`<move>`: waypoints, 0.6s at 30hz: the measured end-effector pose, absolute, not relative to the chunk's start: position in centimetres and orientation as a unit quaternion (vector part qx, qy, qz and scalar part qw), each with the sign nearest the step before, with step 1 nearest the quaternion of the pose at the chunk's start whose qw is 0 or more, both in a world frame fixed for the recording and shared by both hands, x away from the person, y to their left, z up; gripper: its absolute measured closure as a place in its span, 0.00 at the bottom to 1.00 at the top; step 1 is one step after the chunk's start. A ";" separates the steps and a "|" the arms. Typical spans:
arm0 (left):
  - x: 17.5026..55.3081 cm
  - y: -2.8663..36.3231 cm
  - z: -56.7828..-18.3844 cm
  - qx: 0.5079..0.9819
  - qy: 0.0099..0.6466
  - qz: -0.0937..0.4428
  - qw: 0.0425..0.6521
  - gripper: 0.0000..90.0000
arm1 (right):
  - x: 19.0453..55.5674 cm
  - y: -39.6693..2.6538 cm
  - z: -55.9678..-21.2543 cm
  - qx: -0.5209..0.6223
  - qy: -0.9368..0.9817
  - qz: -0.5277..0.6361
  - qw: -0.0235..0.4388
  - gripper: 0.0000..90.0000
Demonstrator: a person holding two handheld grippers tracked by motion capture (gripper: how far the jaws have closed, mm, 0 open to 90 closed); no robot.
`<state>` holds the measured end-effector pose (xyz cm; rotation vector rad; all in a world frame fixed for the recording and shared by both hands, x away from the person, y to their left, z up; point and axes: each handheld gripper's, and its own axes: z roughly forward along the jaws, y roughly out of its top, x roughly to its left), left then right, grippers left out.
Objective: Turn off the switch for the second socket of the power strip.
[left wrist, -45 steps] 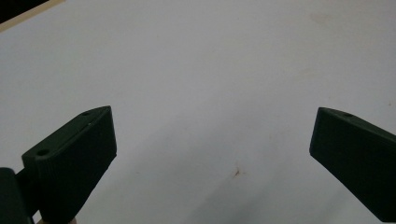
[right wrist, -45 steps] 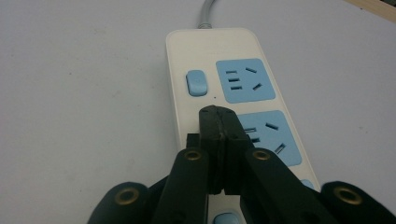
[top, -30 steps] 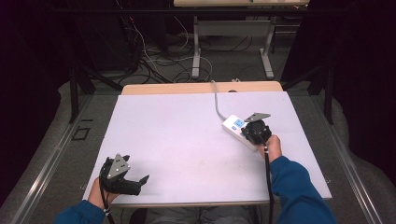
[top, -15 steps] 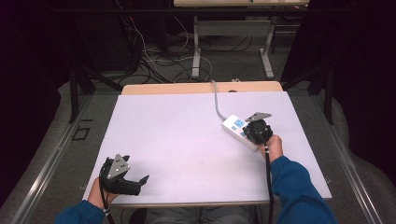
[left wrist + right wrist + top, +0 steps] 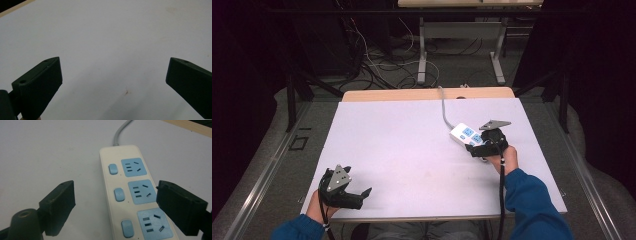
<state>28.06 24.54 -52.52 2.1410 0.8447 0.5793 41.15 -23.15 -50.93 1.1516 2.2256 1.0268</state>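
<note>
The right gripper [image 5: 115,205] is spread wide over the near end of a white power strip [image 5: 130,192] and holds nothing; whether a jaw touches the strip, I cannot tell. The strip lies on the right part of the white table [image 5: 402,145], and its grey cord [image 5: 443,107] goes toward the far edge. I count three blue sockets and three blue switches. The left gripper [image 5: 113,82] is also wide open and empty, near the front left corner. Compared with one second ago, nothing has moved.
</note>
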 end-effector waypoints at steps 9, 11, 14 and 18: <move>28.1 24.7 -52.4 0.837 0.329 0.230 0.372 0.01 | 38.7 -23.4 -50.2 0.393 0.812 0.384 0.197 0.02; 28.1 24.6 -52.4 0.837 0.329 0.231 0.371 0.00 | 38.0 -23.5 -50.1 0.389 0.813 0.387 0.194 0.01; 28.1 24.7 -52.4 0.837 0.329 0.231 0.372 0.00 | 37.1 -23.4 -49.9 0.383 0.815 0.391 0.192 0.00; 28.1 24.7 -52.4 0.836 0.330 0.231 0.372 0.00 | 36.0 -23.4 -49.8 0.375 0.818 0.392 0.193 0.00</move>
